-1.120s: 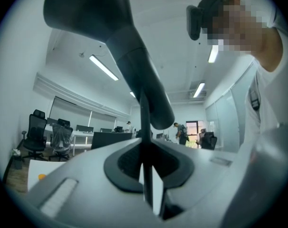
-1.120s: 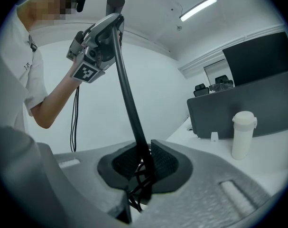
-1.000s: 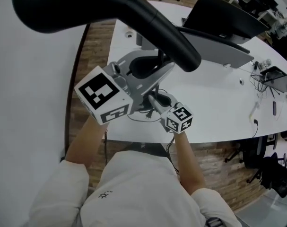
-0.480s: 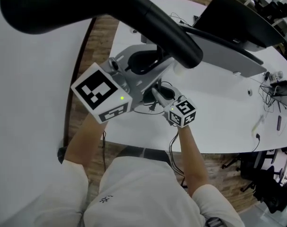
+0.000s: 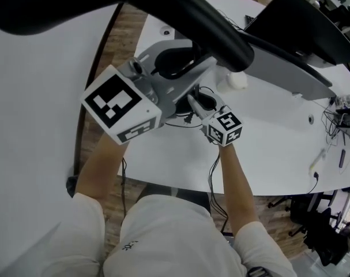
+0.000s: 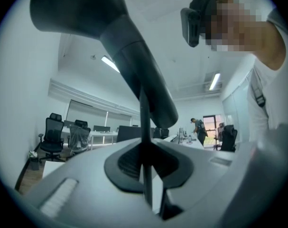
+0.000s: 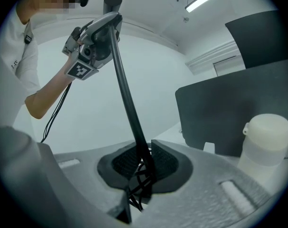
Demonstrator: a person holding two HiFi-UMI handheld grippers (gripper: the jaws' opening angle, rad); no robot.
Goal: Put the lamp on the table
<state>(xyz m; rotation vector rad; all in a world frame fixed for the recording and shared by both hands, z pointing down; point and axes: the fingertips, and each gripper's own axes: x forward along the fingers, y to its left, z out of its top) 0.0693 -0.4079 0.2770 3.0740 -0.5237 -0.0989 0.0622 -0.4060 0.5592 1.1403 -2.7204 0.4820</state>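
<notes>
The left gripper (image 5: 177, 77) is clamped tight on the thin stem of the black metal desk lamp (image 5: 212, 33), just below its long curved head. The lamp is held over the near part of the white table (image 5: 267, 137), and its base is hidden. Lower and to the right, the right gripper (image 5: 196, 103) pinches the same stem, with black cables bunched between its pads. Just beyond, a small white plastic jar (image 5: 238, 80) stands on the table, before a black monitor (image 5: 304, 25).
</notes>
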